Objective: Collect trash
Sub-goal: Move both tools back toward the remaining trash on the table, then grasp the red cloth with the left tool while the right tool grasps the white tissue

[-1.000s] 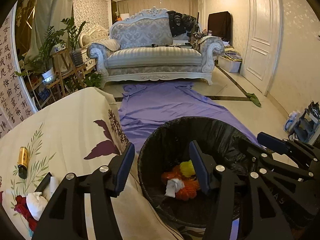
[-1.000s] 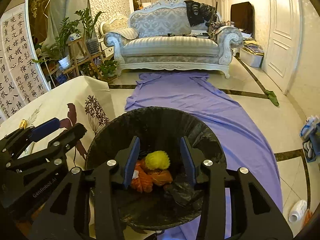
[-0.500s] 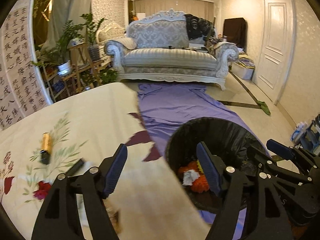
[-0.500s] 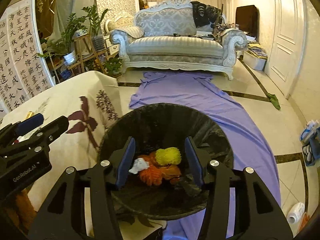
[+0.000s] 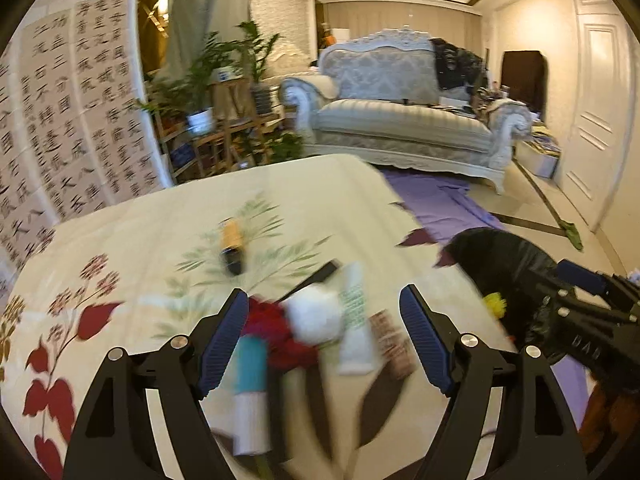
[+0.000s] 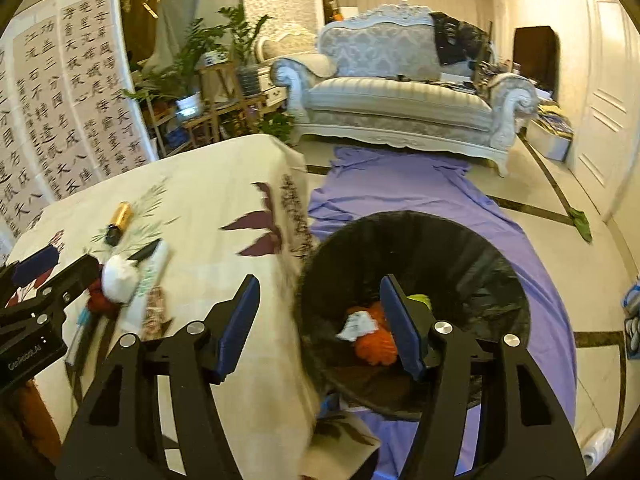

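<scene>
A black-lined trash bin (image 6: 416,264) stands on the floor beside the table, with orange, yellow and white trash (image 6: 372,332) inside; it also shows in the left wrist view (image 5: 504,264). My left gripper (image 5: 324,344) is open and empty above a heap on the table: a white wad (image 5: 316,316), red crumpled trash (image 5: 276,336), a white tube (image 5: 354,320), a teal-and-white tube (image 5: 250,392). A gold-and-black battery (image 5: 231,246) lies farther back. My right gripper (image 6: 320,324) is open and empty, straddling the table edge and the bin rim.
The table has a cream floral cloth (image 5: 132,248). A purple sheet (image 6: 400,184) covers the floor toward a pale sofa (image 6: 400,96). Plants on wooden stands (image 6: 208,80) and a calligraphy screen (image 6: 52,100) are at the left. A white door (image 6: 604,92) is at the right.
Both grippers have swung left from over the bin toward the table. The left one now sits over the trash heap. The right gripper's jaws have opened wider.
</scene>
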`<act>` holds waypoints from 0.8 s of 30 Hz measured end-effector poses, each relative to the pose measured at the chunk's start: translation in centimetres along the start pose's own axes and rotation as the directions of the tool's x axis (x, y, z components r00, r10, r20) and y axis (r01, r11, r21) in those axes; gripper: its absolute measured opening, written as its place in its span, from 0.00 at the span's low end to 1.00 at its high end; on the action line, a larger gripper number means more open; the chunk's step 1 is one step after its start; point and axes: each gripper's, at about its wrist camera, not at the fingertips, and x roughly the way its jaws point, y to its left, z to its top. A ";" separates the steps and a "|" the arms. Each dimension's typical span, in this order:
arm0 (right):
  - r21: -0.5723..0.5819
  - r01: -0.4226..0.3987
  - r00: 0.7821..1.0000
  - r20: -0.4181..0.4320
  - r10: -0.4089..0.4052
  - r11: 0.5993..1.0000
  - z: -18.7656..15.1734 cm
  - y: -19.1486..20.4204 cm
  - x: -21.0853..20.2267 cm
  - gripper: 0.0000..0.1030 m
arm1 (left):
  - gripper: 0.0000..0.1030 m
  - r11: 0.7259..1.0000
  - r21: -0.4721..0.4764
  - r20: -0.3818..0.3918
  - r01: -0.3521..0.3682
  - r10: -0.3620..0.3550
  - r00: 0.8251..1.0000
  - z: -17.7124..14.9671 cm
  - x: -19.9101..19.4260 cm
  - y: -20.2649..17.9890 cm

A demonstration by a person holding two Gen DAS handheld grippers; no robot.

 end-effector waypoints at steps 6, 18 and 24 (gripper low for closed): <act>-0.029 -0.048 0.999 -0.013 0.048 0.998 -0.4 2.4 -0.3 0.59 | 0.73 0.997 -0.036 -0.044 -0.066 0.064 0.997 -2.4 -0.5 4.1; -0.066 -0.095 0.995 -0.032 0.093 0.993 -0.3 5.3 0.2 0.59 | 0.73 0.999 -0.038 -0.062 -0.038 0.035 0.997 -2.1 1.4 4.9; -0.065 -0.095 0.995 -0.043 0.092 0.993 -0.3 5.5 0.9 0.59 | 0.63 0.999 -0.039 -0.087 -0.005 0.001 0.996 -1.3 4.0 5.0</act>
